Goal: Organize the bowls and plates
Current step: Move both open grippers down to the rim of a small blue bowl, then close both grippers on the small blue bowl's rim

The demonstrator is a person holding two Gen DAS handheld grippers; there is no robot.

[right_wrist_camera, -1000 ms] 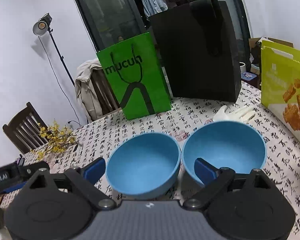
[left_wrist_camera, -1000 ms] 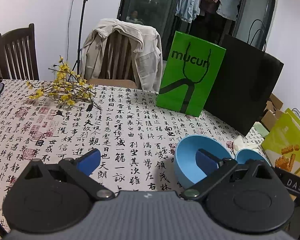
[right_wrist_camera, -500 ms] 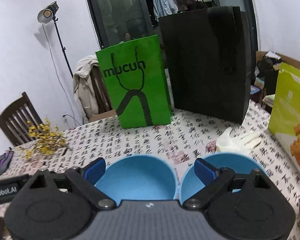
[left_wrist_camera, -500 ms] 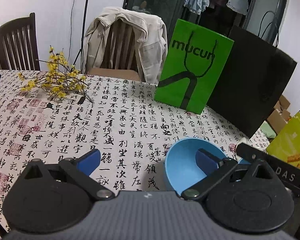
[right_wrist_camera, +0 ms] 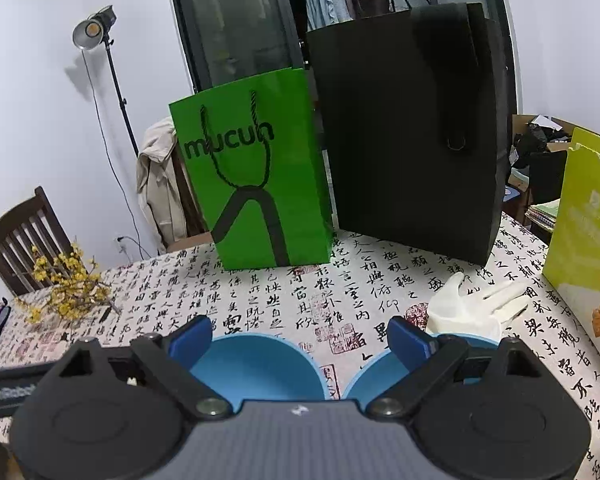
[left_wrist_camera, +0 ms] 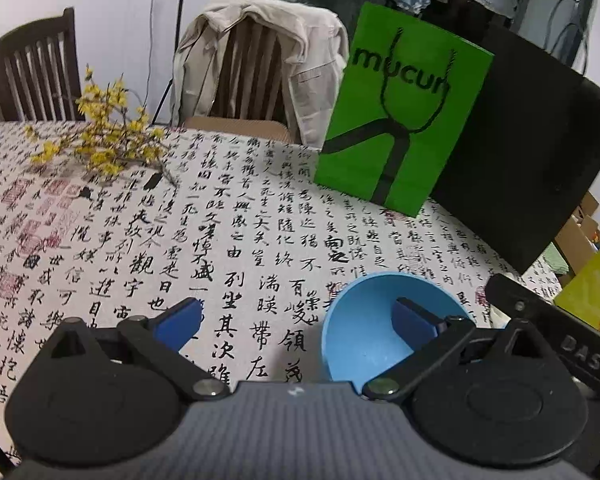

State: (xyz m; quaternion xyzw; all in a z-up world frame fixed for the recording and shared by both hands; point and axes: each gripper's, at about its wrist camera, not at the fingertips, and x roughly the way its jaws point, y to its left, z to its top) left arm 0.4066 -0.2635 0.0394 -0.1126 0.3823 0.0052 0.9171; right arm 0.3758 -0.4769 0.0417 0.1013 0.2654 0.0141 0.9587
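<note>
the worktop (left_wrist_camera: pixel 228 232), covered by a cloth printed with black calligraphy, fills both views. only the right wrist view shows two blue bowls side by side: the left blue bowl (right_wrist_camera: pixel 260 364) and the right blue bowl (right_wrist_camera: pixel 374 372), their rims close together near the bottom of the frame, plus a white glove (right_wrist_camera: pixel 472 304) lying just beyond the right one and a studio lamp (right_wrist_camera: pixel 94 32) on a stand by the wall. the left wrist view shows only one blue bowl (left_wrist_camera: pixel 364 332), tilted with its opening facing the camera, and part of the other gripper's black body at the right edge.

at the back of the worktop a black paper bag (right_wrist_camera: pixel 408 128) stands just beside a green paper bag (right_wrist_camera: pixel 252 184); a yellow-green snack bag (right_wrist_camera: pixel 584 232) stands at the right edge. behind are a chair draped with a beige jacket (left_wrist_camera: pixel 260 60) and a dark wooden chair (left_wrist_camera: pixel 32 68). a sprig of yellow flowers (left_wrist_camera: pixel 100 136) lies at the far left of the cloth.

the left gripper (left_wrist_camera: pixel 296 322) has its jaws spread wide and holding nothing; its right fingertip sits over the bowl's hollow, the left one over bare cloth, whether it touches the bowl i cannot tell. the right gripper (right_wrist_camera: pixel 298 338) is likewise wide apart and empty, its fingertips above the two bowls, the gap between the rims lying between them.
</note>
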